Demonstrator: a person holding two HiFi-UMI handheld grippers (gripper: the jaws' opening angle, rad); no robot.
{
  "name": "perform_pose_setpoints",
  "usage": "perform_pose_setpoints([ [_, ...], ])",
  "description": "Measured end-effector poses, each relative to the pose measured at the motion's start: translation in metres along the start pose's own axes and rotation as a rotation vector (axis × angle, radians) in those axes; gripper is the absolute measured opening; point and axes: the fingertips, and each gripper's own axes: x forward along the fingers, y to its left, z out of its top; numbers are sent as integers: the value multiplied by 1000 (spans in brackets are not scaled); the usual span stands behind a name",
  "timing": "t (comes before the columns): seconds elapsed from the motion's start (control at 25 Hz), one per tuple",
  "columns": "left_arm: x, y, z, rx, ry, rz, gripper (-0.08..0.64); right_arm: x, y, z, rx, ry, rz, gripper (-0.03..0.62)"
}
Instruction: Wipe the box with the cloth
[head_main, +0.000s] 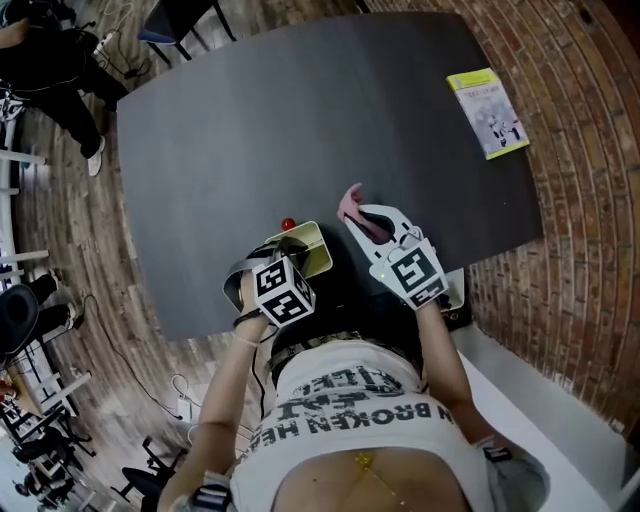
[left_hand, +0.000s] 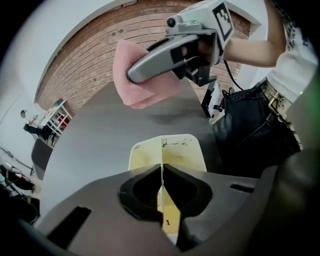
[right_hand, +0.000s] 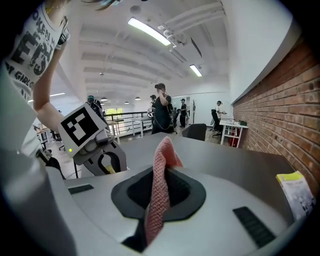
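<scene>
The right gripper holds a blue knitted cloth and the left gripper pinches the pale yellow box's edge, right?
Not quite: the knitted cloth is pink, not blue, as the right gripper view shows. The right gripper does hold it, and the left gripper does pinch the pale yellow box by its edge.

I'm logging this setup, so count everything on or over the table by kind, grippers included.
grippers: 2 (left gripper, right gripper)
box: 1
cloth: 1
booklet: 1
small red thing: 1
Total: 6
</scene>
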Motion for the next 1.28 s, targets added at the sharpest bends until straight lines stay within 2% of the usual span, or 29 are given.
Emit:
perform_pose_setpoints([
  [0.12,-1,-4,0,65,-5,-30,21,11,2,-9,-40,23,87,17],
  [0.32,-4,-16,-6,246,9,-108,20,40,19,-27,-192,96,289,17],
  [0.48,-5,-22,-6,310,-9,-137,21,55,32,-46,-272,162,436,17],
  [0.6,-6,-25,-7,313,-11,-157,21,66,40,-62,-341,218,516,17],
  [0.72,-7,-24,-8,296,-15,-170,20,77,49,-79,-470,294,616,18],
  [0.92,-5,-21,-9,322,11,-148,21,90,60,-101,-666,400,798,17],
  [1.08,-4,-18,-6,289,-19,-137,20,99,65,-113,-819,441,868,17],
  [1.28,-4,-20,-8,270,-14,-141,20,104,71,-122,-999,474,941,17],
])
